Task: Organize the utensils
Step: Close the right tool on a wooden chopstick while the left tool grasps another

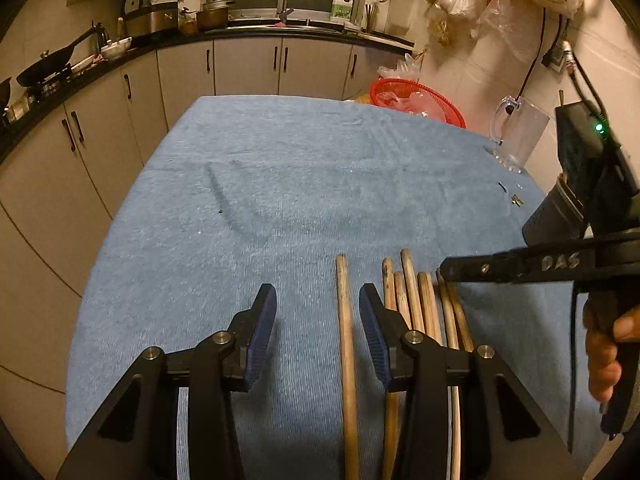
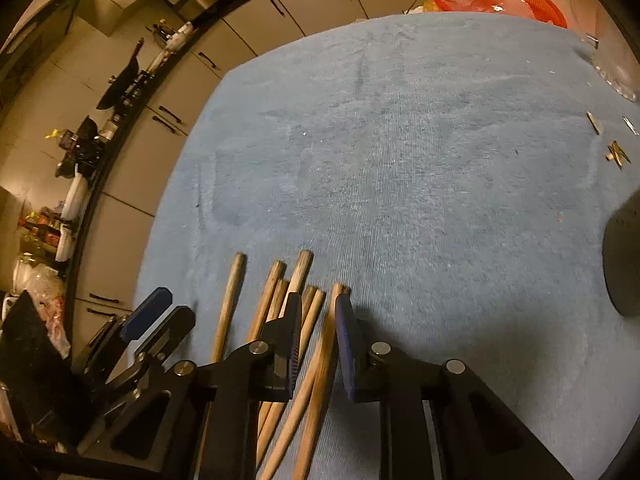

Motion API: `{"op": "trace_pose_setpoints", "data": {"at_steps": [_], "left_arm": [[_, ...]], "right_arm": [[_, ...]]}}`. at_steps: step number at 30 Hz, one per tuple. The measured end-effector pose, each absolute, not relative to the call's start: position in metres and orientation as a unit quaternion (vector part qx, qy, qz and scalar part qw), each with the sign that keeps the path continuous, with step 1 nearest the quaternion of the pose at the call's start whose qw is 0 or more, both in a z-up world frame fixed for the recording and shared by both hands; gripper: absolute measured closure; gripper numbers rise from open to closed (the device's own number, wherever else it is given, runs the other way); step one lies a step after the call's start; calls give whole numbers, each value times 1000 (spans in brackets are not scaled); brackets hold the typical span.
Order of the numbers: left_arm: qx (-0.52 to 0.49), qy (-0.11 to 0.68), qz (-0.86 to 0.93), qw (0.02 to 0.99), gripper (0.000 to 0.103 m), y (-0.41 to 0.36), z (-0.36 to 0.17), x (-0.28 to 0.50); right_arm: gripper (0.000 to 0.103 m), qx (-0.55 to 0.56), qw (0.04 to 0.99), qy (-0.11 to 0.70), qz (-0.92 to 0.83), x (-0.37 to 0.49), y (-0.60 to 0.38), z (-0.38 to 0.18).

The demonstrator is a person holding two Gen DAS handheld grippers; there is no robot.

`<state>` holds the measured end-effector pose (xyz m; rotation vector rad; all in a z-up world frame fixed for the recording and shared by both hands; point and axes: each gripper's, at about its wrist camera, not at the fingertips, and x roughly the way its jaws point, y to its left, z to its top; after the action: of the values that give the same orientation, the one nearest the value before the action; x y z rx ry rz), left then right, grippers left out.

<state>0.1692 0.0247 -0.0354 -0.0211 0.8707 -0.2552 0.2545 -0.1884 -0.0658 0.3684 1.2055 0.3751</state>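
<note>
**Chopsticks under both grippers on the blue towel**

Laid out on a blue towel (image 1: pixel 280 184) over the table: a row of wooden chopsticks (image 1: pixel 412 292), ends pointing away from the cameras, most bunched together, one single chopstick (image 1: pixel 345 320) lying apart on the left of the bunch.

Left gripper (image 1: pixel 318 312): jaws partly apart, tilted down over the towel. Between the blue pads (image 1: pixel 262 336), the single chopstick, close to the right-hand pad yet not seen pressed from either side; bare towel between it and the left-hand pad. Bunch of chopsticks outside that gripper, just beyond and partly behind its right-hand finger. No grip visible.

Right gripper (image 2: pixel 318 320): jaws drawn narrow, pointing steeply down at the right end of the bunch. In the gap, one or two chopsticks, blurred, lying close against the pads; firm pinching not possible to tell from this view. Rest of the bunch to the left of its left-hand finger, partly hidden behind it.

Seen from the left wrist camera: the right gripper's black body coming in from the right edge above the chopsticks, a hand (image 1: pixel 604 348) on its grip.

At the towel's far right corner: a red basket (image 1: pixel 432 100) and a clear glass mug (image 1: pixel 520 132).
</note>
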Motion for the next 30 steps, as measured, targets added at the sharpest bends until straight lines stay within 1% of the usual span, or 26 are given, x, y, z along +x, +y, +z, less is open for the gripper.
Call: {"op": "trace_pose_setpoints", "data": {"at_steps": [2, 5, 9, 11, 13, 14, 15, 16, 17, 18, 19, 23, 25, 27, 30], "left_arm": [[-5, 424, -124, 897, 61, 22, -37, 175], [1, 429, -125, 895, 61, 18, -40, 183], [10, 437, -124, 891, 63, 11, -45, 195], [16, 445, -121, 887, 66, 8, -50, 203], [24, 454, -115, 883, 72, 6, -55, 211], [24, 458, -118, 880, 73, 6, -58, 214], [19, 460, -123, 879, 77, 6, -60, 216], [24, 463, -117, 878, 88, 6, -62, 218], [43, 461, -105, 880, 92, 5, -62, 217], [56, 461, -104, 880, 94, 4, -62, 217], [57, 462, -107, 879, 95, 4, -62, 217], [46, 465, -122, 876, 96, 11, -63, 213], [39, 465, -126, 876, 96, 15, -64, 213], [33, 466, -128, 875, 96, 19, -64, 214], [35, 471, -123, 873, 96, 16, -64, 215]], "right_arm": [[88, 161, 789, 571, 159, 260, -185, -71], [96, 158, 789, 573, 156, 260, -188, -76], [98, 155, 801, 559, 144, 256, -203, -71], [98, 156, 803, 559, 138, 256, -211, -70], [98, 158, 803, 560, 131, 256, -222, -70], [98, 162, 801, 561, 133, 256, -223, -70], [98, 171, 798, 561, 140, 256, -225, -71], [97, 179, 796, 560, 146, 255, -227, -71], [92, 188, 793, 560, 150, 256, -228, -72], [79, 193, 791, 561, 151, 257, -225, -72], [74, 196, 790, 562, 150, 256, -223, -73], [73, 177, 791, 565, 153, 259, -209, -72], [74, 161, 789, 573, 150, 262, -204, -75], [85, 146, 789, 579, 147, 264, -197, -76], [89, 117, 794, 581, 134, 267, -185, -75]]}}
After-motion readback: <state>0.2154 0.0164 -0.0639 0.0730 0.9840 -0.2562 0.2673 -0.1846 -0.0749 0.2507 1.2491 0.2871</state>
